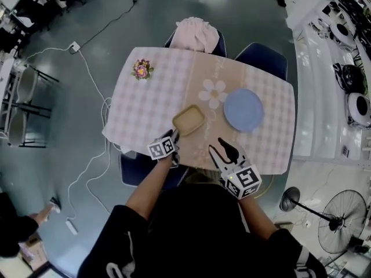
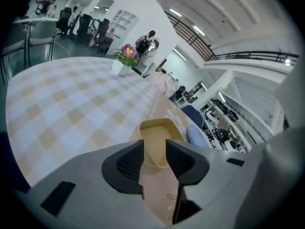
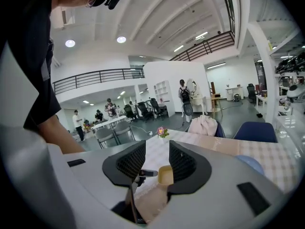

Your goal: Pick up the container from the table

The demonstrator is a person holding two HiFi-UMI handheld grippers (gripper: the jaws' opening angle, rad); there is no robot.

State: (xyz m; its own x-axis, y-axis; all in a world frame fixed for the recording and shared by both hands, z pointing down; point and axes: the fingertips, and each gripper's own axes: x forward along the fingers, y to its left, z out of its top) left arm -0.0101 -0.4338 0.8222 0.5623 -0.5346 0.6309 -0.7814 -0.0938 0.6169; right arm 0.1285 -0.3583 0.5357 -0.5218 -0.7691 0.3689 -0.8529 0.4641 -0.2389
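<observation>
Lower centre, your left gripper (image 1: pixel 173 136) has fingers spread around a corner of the container (image 1: pixel 188 120); your right gripper (image 1: pixel 221 149) is spread too

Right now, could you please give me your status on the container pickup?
Left hand-held gripper open, corner of container between jaws; container sits on table. Right hand-held gripper open, empty. Nothing in the way.
</observation>
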